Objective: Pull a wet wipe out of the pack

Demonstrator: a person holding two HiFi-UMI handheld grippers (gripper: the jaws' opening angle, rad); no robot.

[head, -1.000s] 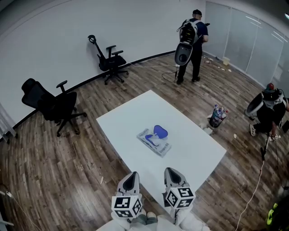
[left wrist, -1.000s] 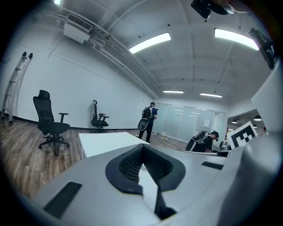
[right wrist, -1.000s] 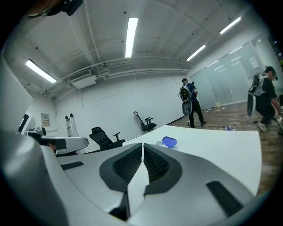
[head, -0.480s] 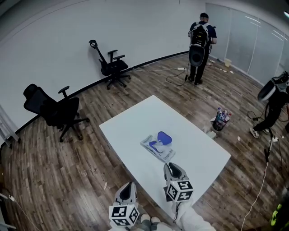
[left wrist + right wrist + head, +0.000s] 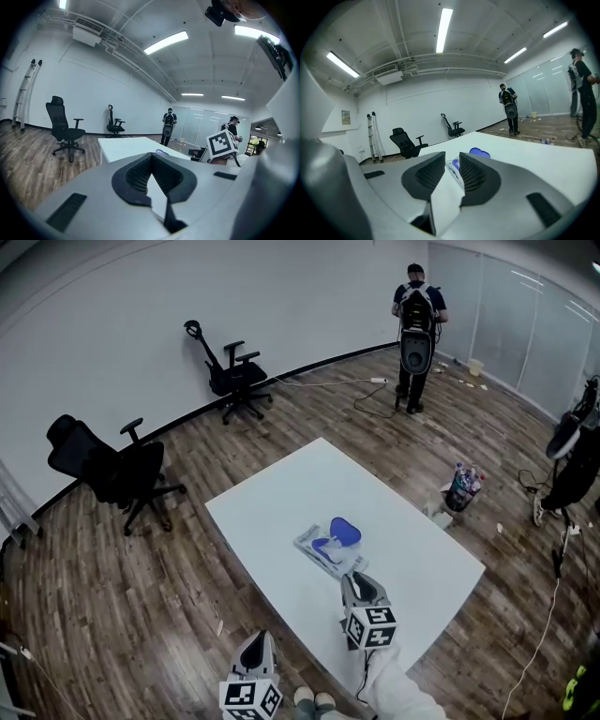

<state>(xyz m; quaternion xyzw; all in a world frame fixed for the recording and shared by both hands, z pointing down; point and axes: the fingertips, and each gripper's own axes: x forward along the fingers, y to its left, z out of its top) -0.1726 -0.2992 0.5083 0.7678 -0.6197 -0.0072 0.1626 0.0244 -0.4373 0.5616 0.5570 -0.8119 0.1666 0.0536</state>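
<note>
The wet wipe pack [image 5: 323, 548], white and blue with its blue flip lid [image 5: 345, 529] raised, lies in the middle of the white table [image 5: 272, 507]. My right gripper [image 5: 358, 578] hovers just short of the pack's near end. Its jaws have just been opening and stand apart with nothing between them. In the right gripper view the pack [image 5: 454, 165] shows through the gap of the right gripper [image 5: 452, 158]. My left gripper [image 5: 255, 641] hangs back off the table's near edge, and in its own view the left gripper [image 5: 151, 156] has its pads meeting, empty.
Two black office chairs [image 5: 117, 465] [image 5: 234, 371] stand by the far wall. A person with a backpack [image 5: 415, 320] stands at the back right. Bottles [image 5: 459, 486] sit on the wood floor right of the table, and another person [image 5: 581, 451] is at the right edge.
My right gripper has moved forward over the table toward the pack and its jaws have parted. The left gripper has dropped back toward the bottom edge. The far person walked right.
</note>
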